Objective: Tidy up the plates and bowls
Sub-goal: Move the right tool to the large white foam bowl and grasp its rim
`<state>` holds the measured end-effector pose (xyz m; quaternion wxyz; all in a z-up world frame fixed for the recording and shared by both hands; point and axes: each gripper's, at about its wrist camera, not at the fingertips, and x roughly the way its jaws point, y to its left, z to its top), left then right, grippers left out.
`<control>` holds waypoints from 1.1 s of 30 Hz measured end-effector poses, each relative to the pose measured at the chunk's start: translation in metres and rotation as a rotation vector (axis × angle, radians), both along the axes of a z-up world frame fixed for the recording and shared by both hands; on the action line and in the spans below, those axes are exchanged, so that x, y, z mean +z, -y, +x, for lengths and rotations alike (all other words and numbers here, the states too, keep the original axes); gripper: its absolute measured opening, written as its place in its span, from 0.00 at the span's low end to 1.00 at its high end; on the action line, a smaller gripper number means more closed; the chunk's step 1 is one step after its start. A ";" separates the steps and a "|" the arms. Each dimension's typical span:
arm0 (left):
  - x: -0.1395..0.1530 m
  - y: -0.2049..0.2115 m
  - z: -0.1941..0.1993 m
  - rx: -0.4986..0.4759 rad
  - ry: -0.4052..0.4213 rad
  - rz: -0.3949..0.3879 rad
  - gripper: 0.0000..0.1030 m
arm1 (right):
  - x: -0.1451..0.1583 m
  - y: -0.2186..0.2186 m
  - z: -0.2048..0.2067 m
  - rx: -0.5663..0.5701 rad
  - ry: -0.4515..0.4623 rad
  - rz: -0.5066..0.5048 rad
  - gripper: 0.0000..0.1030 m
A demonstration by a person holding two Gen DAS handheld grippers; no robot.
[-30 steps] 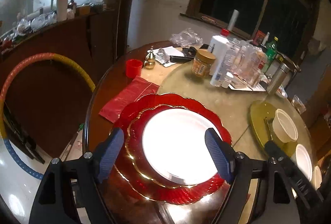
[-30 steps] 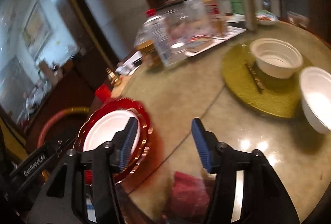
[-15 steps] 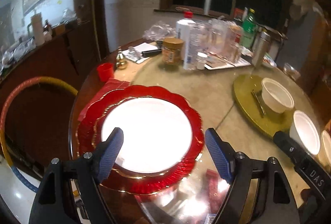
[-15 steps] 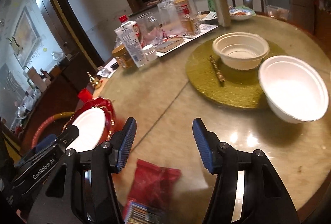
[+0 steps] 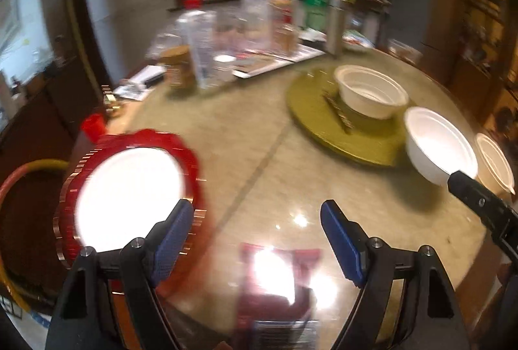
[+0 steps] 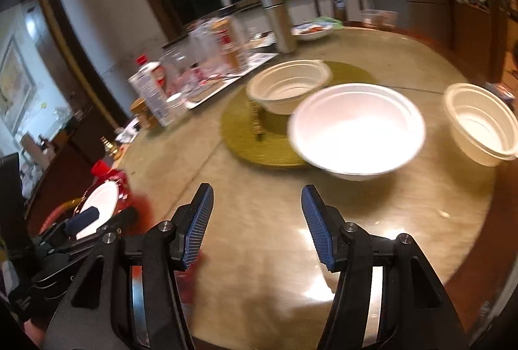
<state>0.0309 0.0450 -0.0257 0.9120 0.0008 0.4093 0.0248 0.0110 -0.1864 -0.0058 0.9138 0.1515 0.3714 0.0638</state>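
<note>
Round table point(image 5: 246, 136) w/ clutter sitting at far side: green bottle point(image 5: 314, 2), steel flask point(image 6: 280, 23), peanut-butter jar point(image 5: 177, 65), red-capped bottle point(image 6: 149, 91). Red packet point(image 5: 275, 278) lying at near edge; olive mat point(image 5: 310, 104) lying mid-table.

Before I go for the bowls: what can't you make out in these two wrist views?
- Red packet, left wrist view: glare and blur hide its print.
- Third white bowl, left wrist view: partly behind the right gripper's finger.
- White plate on red plates, right wrist view: partly behind the left gripper.
- Bottles and jars: motion-blurred, labels unreadable.
</note>
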 end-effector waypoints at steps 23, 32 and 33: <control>-0.001 0.110 0.065 -0.208 -0.120 -0.114 0.79 | -0.037 0.140 0.019 -0.180 -0.240 0.424 0.93; -0.004 0.135 0.088 -0.214 -0.155 -0.141 0.79 | -0.039 0.149 0.038 -0.194 -0.259 0.487 0.93; -0.005 0.137 0.090 -0.213 -0.157 -0.138 0.79 | -0.039 0.148 0.041 -0.193 -0.263 0.481 0.93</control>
